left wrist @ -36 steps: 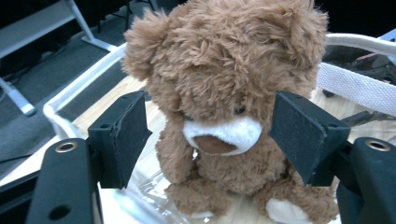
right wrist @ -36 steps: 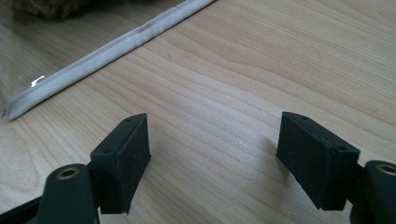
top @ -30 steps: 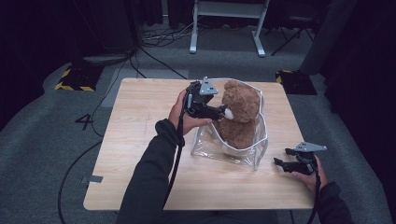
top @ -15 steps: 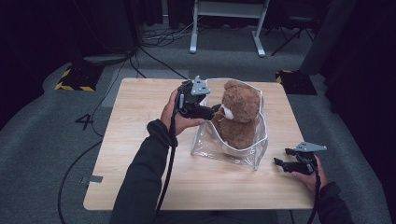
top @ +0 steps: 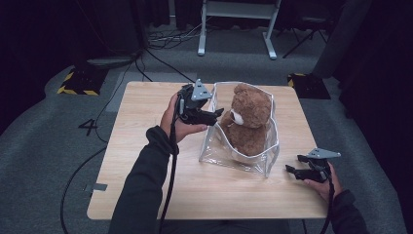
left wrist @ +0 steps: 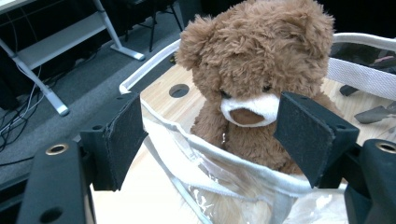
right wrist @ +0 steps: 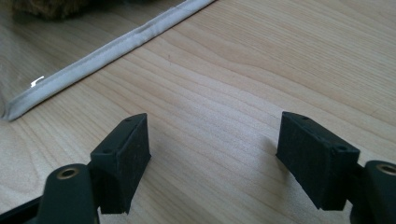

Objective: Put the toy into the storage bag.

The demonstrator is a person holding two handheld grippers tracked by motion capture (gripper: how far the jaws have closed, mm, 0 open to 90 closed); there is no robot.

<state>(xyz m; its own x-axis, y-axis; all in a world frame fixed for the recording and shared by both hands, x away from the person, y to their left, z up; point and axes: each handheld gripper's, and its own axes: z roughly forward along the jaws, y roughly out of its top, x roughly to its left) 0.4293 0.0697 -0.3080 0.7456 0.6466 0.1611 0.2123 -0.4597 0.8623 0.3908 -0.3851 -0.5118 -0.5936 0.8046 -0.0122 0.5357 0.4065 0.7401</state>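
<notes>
a: high view, where's the bear?
b: brown teddy bear [top: 249, 117] sits upright in a clear bag [top: 238, 155] w/ white trim, mid wooden table [top: 146, 161].
a: left gripper [top: 213, 117]?
b: jaws wide, nothing held, at the bag's left rim, pointing at the bear's face.
a: right gripper [top: 292, 169]?
b: wide too, empty, low over the table just right of the bag.

A person is wearing dark long sleeves, ribbed at the cuffs. Each hand is gripping a black two-jaw gripper: the left gripper [top: 215, 115] and right gripper [top: 291, 170] are both topped by a grey three-cornered plate, trailing black cables, with flat dark pads [left wrist: 306, 134] and brass-ringed screw holes.
</notes>
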